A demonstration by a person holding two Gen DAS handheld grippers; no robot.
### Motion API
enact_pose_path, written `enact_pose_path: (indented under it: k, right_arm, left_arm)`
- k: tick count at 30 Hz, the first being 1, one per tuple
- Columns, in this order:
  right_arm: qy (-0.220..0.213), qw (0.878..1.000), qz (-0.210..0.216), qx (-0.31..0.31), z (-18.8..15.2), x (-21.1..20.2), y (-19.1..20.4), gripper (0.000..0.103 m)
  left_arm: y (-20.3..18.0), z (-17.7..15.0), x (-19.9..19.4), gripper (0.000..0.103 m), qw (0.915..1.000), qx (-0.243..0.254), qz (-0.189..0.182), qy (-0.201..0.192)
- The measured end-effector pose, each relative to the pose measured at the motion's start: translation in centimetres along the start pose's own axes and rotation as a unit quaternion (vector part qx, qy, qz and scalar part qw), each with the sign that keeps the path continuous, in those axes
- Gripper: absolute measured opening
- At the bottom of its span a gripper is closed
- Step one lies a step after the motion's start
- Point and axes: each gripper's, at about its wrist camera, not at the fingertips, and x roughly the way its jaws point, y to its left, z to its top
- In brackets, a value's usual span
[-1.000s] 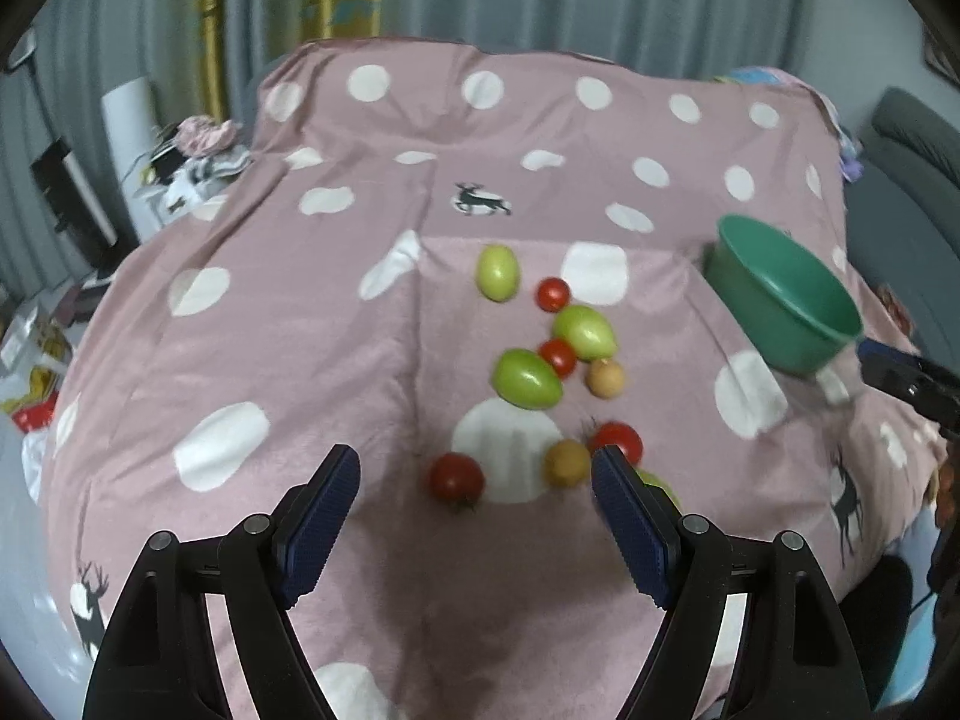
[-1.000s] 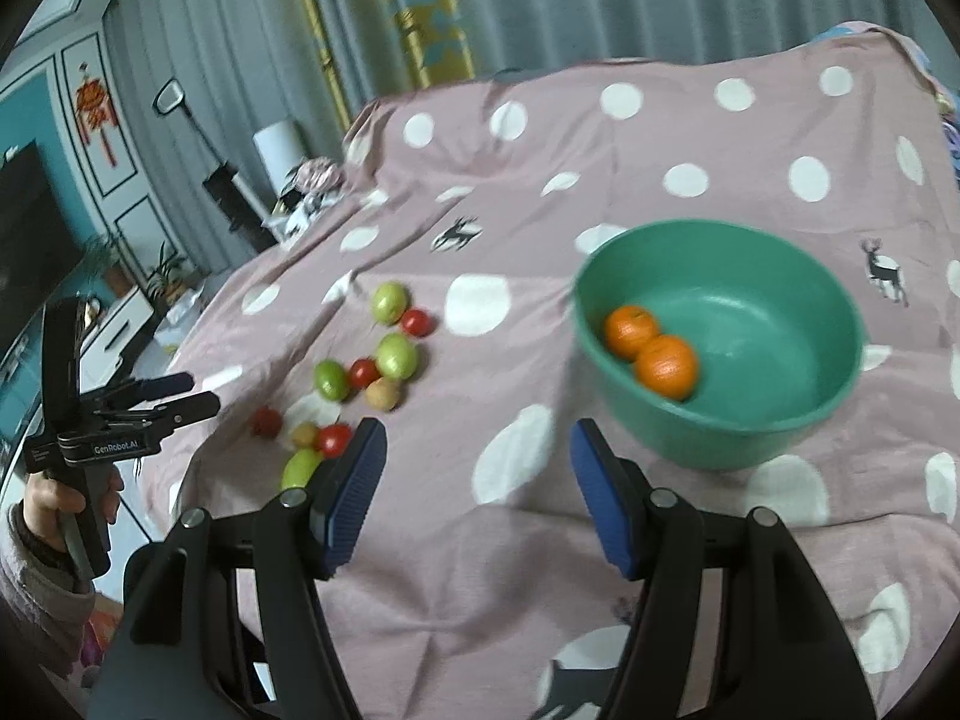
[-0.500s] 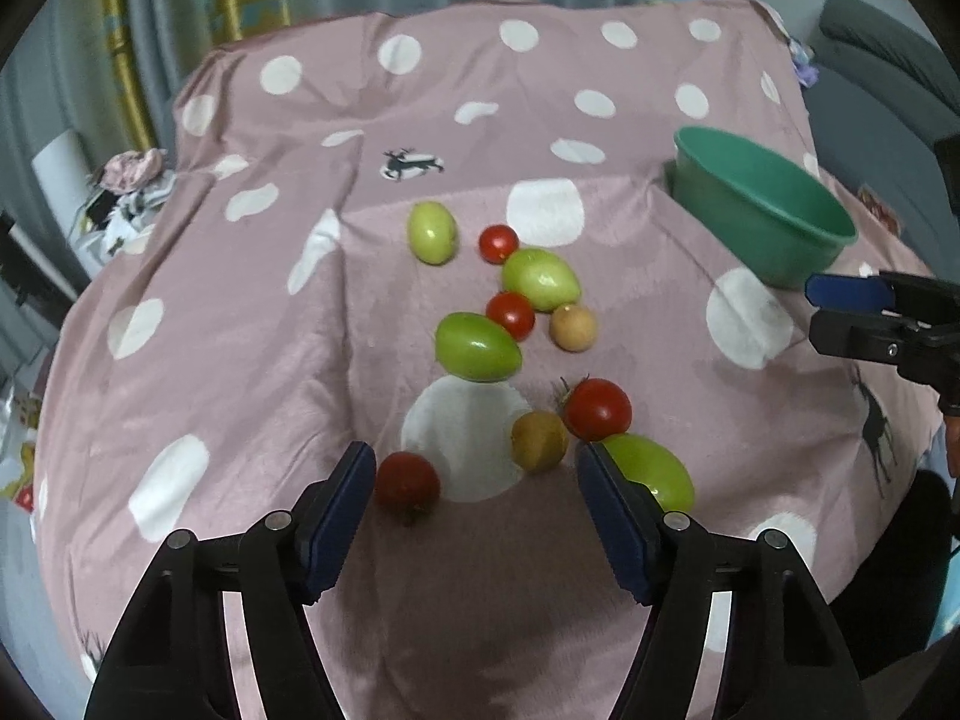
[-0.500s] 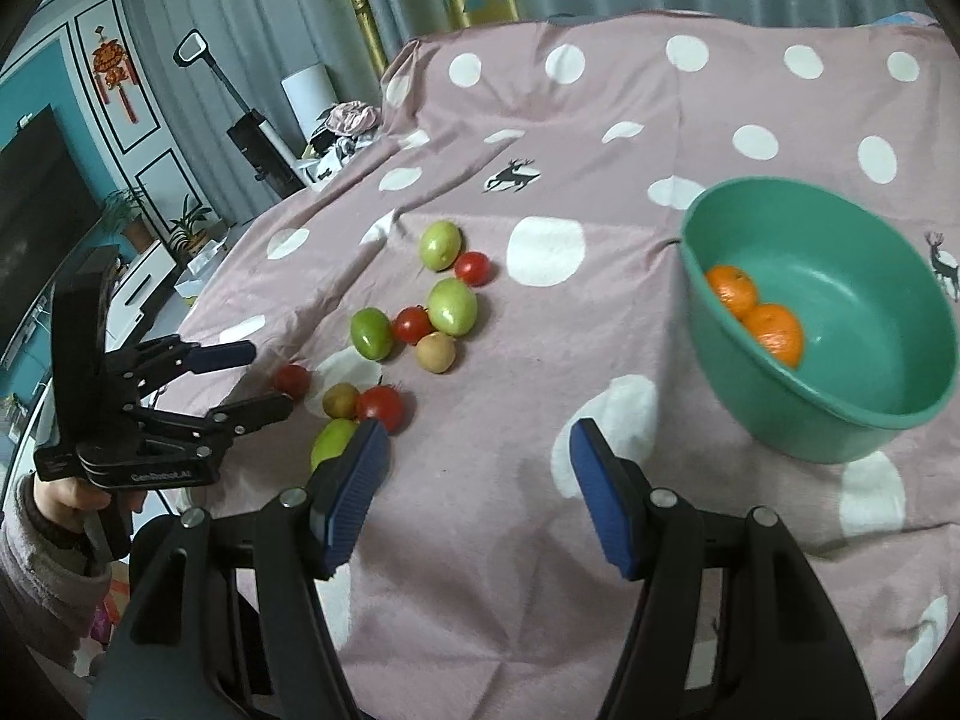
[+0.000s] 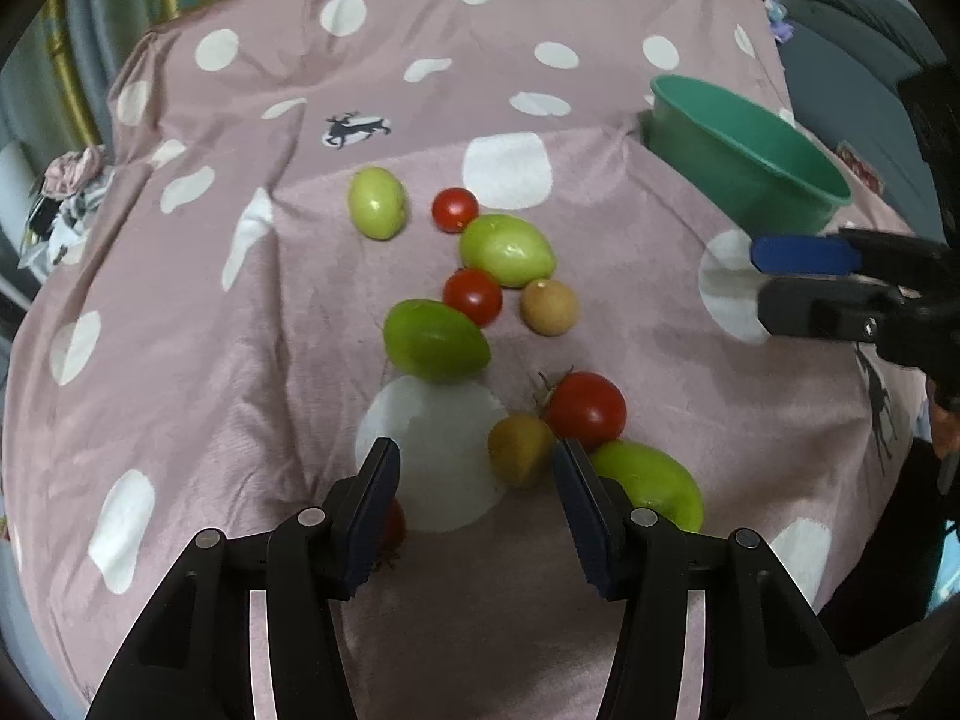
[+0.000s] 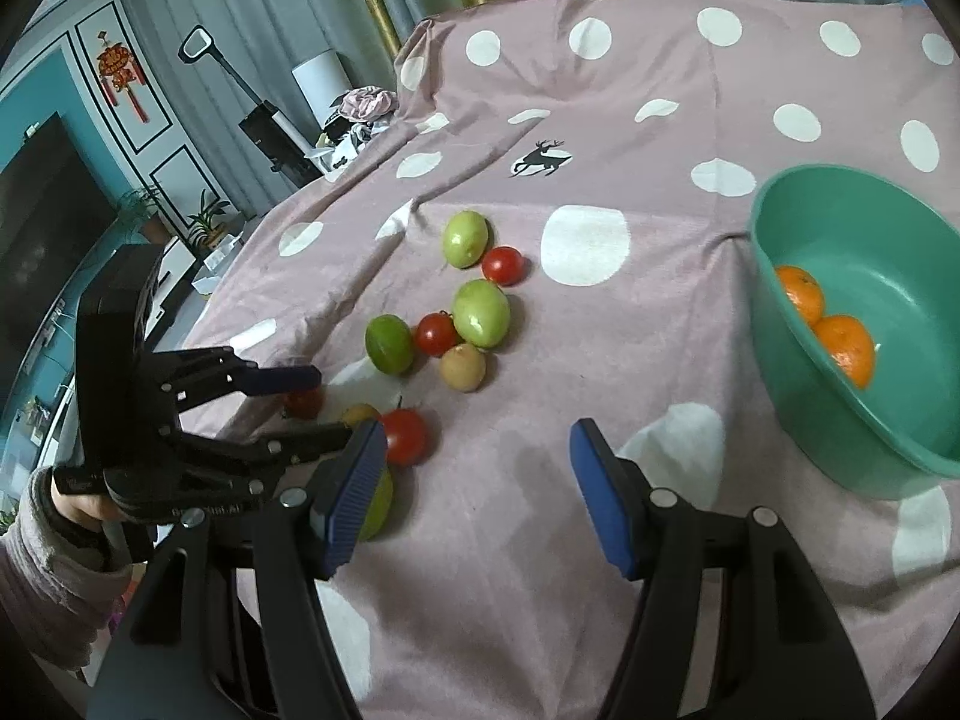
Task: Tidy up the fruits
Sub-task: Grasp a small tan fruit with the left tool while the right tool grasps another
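Note:
Several fruits lie on a pink dotted cloth: green ones [image 5: 435,347] [image 6: 480,312], red tomatoes [image 5: 585,409] [image 6: 405,437] and brownish ones [image 5: 519,450] [image 6: 462,367]. A green bowl [image 5: 774,150] [image 6: 918,432] at the right holds two oranges [image 6: 843,348]. My left gripper [image 5: 477,504] is open, low over the near fruits, with the brownish fruit between its fingers; it also shows in the right wrist view [image 6: 306,408]. My right gripper [image 6: 474,486] is open and empty over bare cloth; it shows in the left wrist view [image 5: 780,276].
The cloth-covered table [image 6: 660,90] drops off at its edges. Left of it are a TV [image 6: 36,240], potted plants [image 6: 204,216] and clutter [image 6: 360,114]. A grey sofa [image 5: 858,12] stands at the right. Curtains hang behind.
My left gripper has moved forward and down toward the near fruits, now straddling the brownish one. My right gripper has swung left, toward the fruit pile and away from the bowl.

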Motion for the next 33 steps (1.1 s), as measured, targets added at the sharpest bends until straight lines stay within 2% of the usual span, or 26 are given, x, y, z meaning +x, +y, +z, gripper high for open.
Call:
enact_pose_path:
  k: [3,12,17,20,26,33]
  right_arm:
    - [0.006,1.0,0.008,0.003,0.4,0.7,-0.1,0.064]
    - [0.034,0.999,0.03,0.011,1.7,3.3,-0.2,0.063]
    - [0.055,0.998,0.039,0.01,2.7,5.1,0.1,0.059]
    - [0.069,0.997,0.044,0.007,3.4,6.3,0.3,0.056]
    - [0.099,0.994,0.044,0.008,4.4,8.6,0.2,0.048]
    - [0.121,0.992,0.035,0.002,4.5,10.4,0.3,0.039]
  left_arm:
    - [-0.3,0.2,0.6,0.055,0.9999,0.013,0.006,0.01]
    - [-0.4,1.0,1.2,0.046,0.9998,0.012,-0.012,0.014]
    - [-0.4,1.2,1.4,0.041,0.9996,0.011,-0.021,0.017]
    - [-0.1,1.2,1.7,0.033,0.999,0.003,-0.039,0.021]
    - [0.4,1.0,2.3,0.031,0.9987,-0.006,-0.041,0.031]
    - [0.2,1.0,2.4,0.028,0.999,0.002,-0.038,0.025]
